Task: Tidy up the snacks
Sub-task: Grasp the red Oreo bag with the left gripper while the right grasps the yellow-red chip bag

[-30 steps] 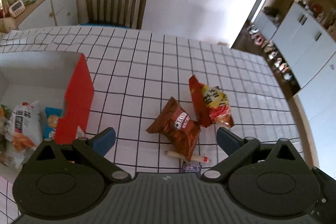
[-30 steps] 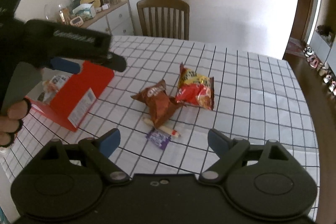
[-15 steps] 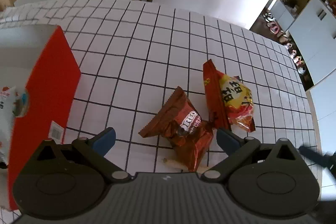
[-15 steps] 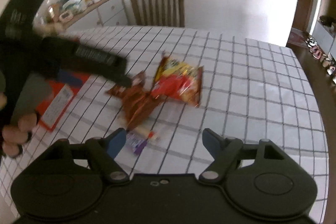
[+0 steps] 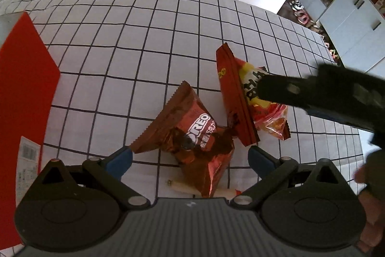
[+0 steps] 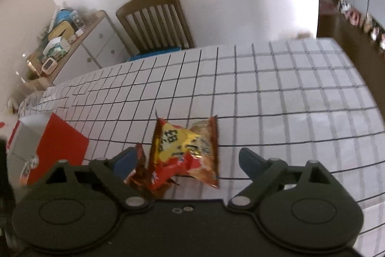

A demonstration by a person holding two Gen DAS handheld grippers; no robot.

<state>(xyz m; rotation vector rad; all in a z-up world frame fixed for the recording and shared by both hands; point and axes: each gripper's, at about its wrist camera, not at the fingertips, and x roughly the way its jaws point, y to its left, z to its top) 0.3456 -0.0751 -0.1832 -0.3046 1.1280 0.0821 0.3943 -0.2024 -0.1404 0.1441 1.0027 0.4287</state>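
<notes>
A brown Oreo bag (image 5: 195,139) lies on the checked tablecloth between the blue pads of my left gripper (image 5: 190,157), which is open just above it without pressing. Beside it on the right lies a red and yellow snack bag (image 5: 250,100), seen again in the right wrist view (image 6: 185,151). My right gripper (image 6: 186,159) hangs over that bag with its jaws opening and the pads apart from it. A thin sausage stick (image 5: 190,189) peeks out under the Oreo bag. The right gripper's black body (image 5: 324,93) reaches in from the right.
A red box (image 5: 21,98) (image 6: 60,146) with white inside stands at the table's left. A wooden chair (image 6: 156,21) is at the far edge, beside a cluttered white sideboard (image 6: 79,45). White cabinets (image 5: 356,23) are at the right. A hand (image 5: 370,208) holds the right gripper.
My left gripper has come down and forward over the Oreo bag, the box sliding left. My right gripper has swung left over the red and yellow bag and rolled.
</notes>
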